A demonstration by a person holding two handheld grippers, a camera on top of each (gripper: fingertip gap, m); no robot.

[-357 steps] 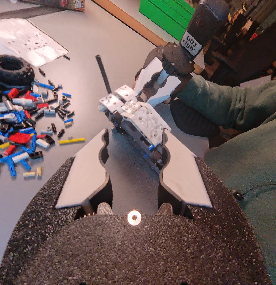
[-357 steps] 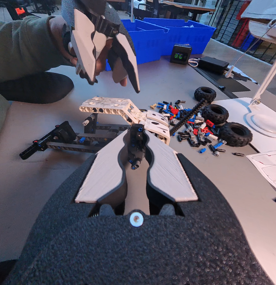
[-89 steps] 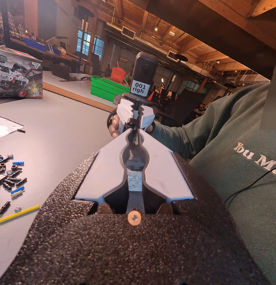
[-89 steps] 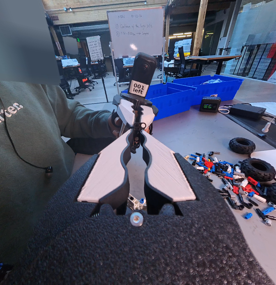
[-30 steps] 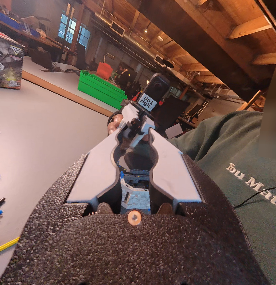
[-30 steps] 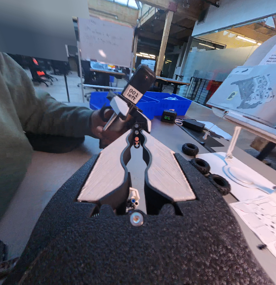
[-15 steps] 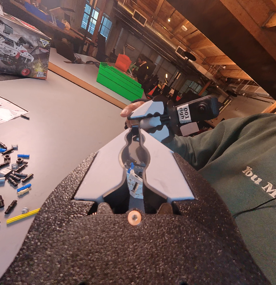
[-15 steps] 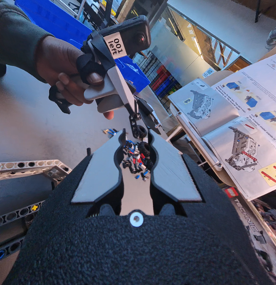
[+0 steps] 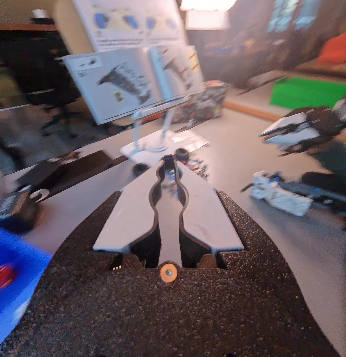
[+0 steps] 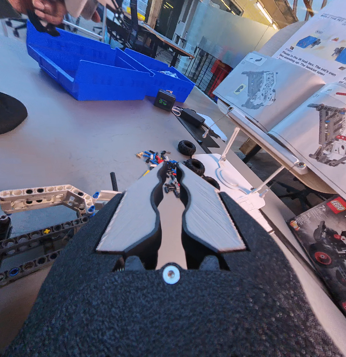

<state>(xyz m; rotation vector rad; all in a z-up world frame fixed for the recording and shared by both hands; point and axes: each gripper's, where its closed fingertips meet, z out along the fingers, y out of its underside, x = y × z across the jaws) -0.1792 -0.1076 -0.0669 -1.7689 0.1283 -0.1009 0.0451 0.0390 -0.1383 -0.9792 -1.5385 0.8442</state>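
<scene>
My left gripper (image 9: 169,166) is shut on a small black piece (image 9: 168,158) at its tips and holds it above the grey table (image 9: 245,154); this view is motion-blurred. The part-built white and dark model (image 9: 278,195) lies on the table to its right. My right gripper (image 10: 171,165) is nearly shut, with a narrow gap and nothing between its fingers. It hovers over the loose small pieces (image 10: 158,156), with the model (image 10: 42,197) at its lower left. It also shows in the left wrist view (image 9: 291,131).
An open instruction booklet on a white stand (image 10: 284,90) is at the right, with black tyres (image 10: 186,147) by its base. Blue bins (image 10: 102,73) and a small black device (image 10: 164,100) stand at the back. A set box (image 10: 326,237) lies lower right. A green bin (image 9: 307,92) is far off. The left gripper's tips are roughly 30 centimetres from the right gripper's.
My left gripper has swung away from the right gripper toward the booklet stand, still holding the black piece. My right gripper has tilted down toward the table and its fingers have narrowed.
</scene>
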